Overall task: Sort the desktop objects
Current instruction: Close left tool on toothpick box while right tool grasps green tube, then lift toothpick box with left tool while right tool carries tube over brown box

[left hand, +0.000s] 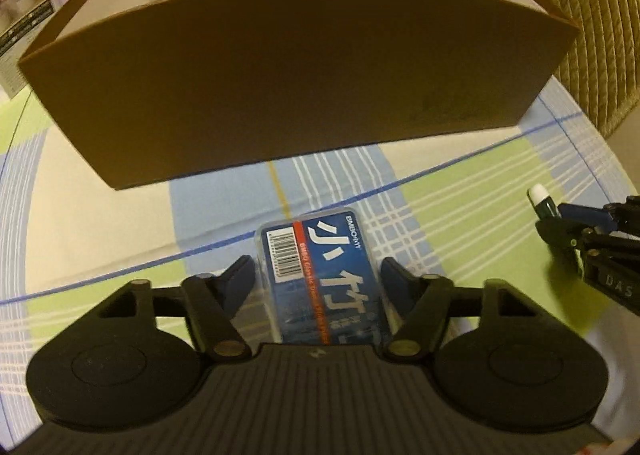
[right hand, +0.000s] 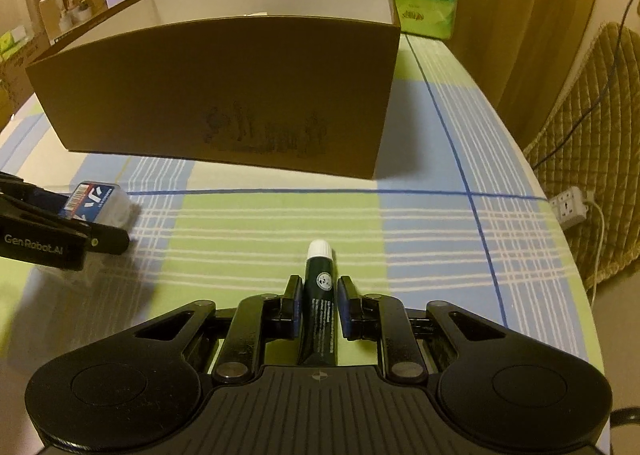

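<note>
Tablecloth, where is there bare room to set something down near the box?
Free: the strip between the box front and both grippers, and the cloth right of the right gripper. Crowded: the left side, around the left gripper and its case.

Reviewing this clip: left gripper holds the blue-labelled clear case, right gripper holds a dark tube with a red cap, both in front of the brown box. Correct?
Not quite: the cap is white, not red, as the right wrist view shows. The rest holds: the left gripper holds the blue-labelled clear case, the right gripper holds the dark tube, both in front of the brown box.
</note>
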### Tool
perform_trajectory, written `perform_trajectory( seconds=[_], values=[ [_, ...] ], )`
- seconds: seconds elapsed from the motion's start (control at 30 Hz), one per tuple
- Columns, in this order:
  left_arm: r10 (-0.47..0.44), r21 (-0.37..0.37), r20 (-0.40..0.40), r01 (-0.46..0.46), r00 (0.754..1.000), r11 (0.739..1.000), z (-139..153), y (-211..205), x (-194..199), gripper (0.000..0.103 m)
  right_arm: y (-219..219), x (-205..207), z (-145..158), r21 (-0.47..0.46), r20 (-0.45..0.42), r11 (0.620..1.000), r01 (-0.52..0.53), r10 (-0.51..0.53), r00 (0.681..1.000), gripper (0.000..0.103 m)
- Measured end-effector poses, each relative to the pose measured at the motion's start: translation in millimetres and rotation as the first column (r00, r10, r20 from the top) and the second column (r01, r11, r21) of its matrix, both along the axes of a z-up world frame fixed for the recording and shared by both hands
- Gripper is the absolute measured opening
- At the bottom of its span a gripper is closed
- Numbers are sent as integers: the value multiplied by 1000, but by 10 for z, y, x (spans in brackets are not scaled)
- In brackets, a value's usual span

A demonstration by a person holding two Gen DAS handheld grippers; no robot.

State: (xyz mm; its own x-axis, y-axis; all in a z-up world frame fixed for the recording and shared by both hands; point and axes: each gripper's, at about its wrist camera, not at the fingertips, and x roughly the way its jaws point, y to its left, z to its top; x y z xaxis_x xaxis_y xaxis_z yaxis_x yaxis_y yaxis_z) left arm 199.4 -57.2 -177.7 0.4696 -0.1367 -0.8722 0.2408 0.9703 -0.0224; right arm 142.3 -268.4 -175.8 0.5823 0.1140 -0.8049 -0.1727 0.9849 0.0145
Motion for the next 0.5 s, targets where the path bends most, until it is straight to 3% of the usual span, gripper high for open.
perform_trajectory(
  seconds=[0.07,0.27,0.5],
  values=[
    [-11,5,8,11,1000,1000,1,17,-39,55,15,22,-13,-9,2,1000,-9,9,1000,16],
    [10,3,-14,-10,1000,1000,8,192,-204,55,96,14,-10,-36,-10,997,-62,62,998,16],
    [35,-9,-34,-36,999,999,73,389,-463,54,288,-95,29,24,-78,990,-140,142,987,14]
  ],
)
